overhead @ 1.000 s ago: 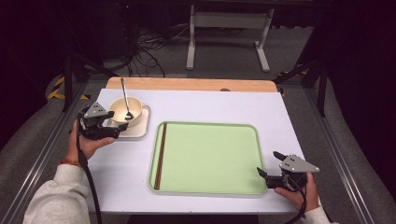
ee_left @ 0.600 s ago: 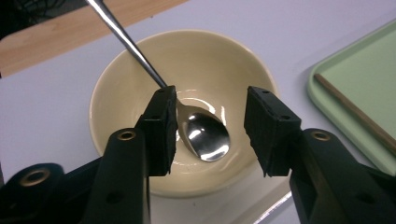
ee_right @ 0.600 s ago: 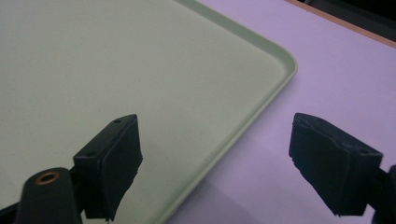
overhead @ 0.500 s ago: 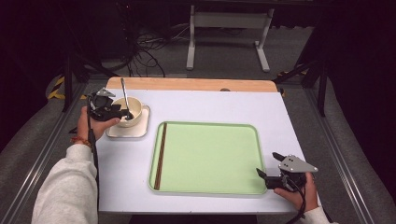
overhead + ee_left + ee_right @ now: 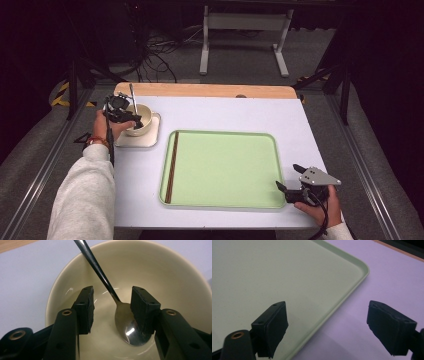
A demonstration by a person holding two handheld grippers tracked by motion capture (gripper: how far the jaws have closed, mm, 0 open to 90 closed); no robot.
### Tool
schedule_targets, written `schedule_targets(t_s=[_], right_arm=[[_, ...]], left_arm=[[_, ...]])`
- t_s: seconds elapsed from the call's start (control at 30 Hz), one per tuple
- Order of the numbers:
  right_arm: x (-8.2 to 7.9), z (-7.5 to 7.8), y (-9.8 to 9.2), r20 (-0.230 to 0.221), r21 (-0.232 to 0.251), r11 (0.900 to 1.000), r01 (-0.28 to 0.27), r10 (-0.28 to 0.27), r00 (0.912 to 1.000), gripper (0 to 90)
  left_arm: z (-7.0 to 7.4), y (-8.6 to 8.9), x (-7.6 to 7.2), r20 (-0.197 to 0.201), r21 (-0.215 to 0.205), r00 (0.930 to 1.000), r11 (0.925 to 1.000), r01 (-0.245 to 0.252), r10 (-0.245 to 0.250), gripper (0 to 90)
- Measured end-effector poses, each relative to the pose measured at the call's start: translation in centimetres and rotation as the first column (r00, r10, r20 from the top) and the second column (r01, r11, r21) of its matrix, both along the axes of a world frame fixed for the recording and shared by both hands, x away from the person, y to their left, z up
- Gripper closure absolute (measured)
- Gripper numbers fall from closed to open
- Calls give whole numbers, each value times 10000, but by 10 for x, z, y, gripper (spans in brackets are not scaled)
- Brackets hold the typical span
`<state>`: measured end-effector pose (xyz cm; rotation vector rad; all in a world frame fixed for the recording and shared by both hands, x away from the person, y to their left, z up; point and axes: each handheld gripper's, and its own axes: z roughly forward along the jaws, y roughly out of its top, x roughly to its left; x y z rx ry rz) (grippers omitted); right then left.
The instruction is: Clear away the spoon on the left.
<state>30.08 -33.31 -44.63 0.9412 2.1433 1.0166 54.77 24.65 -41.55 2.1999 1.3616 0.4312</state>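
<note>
1. Near the far left corner of the desk (image 5: 225,107), in the high view, the left gripper (image 5: 131,119) reaches into a cream bowl (image 5: 142,122) that sits on a pale square plate (image 5: 150,139). A spoon (image 5: 133,100) leans in the bowl with its handle rising toward the far edge. A green tray (image 5: 225,167) lies in the middle of the desk, with dark chopsticks (image 5: 172,167) along its left inner side. The right gripper (image 5: 291,183) rests by the near right corner of the tray, close to the near edge of the desk.

2. In the left gripper view, the jaws have just been closing and stand part-way apart inside the bowl (image 5: 175,277). The spoon (image 5: 125,322) lies between them; its head sits just beside the right pad, but I cannot tell whether that pad touches it. The left pad is clear of it, so nothing is grasped.

3. In the right gripper view, the right gripper (image 5: 327,327) is released, its jaws wide. They straddle the rim of the tray (image 5: 352,272) at a rounded corner and hold nothing.
</note>
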Motion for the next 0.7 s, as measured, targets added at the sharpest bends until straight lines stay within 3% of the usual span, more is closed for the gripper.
schedule_targets(t_s=[0.33,0.5,0.6,0.7], right_arm=[[-5,-2,-4,-56,-75,9999,137,-137,9999,171],[-8,-2,-7,-82,-33,9997,262,-263,9996,172],[-9,-1,-7,-58,-37,9997,246,-246,9997,172],[-9,-1,-7,-53,-29,9997,248,-248,9997,173]], left_arm=[[3,-3,7,454,229,9980,9987,-459,449,708],[2,-3,6,694,-107,9960,9984,-564,570,863],[5,-2,4,794,-461,9957,9979,-444,480,897],[8,-1,1,906,-554,9948,9976,-424,473,899]])
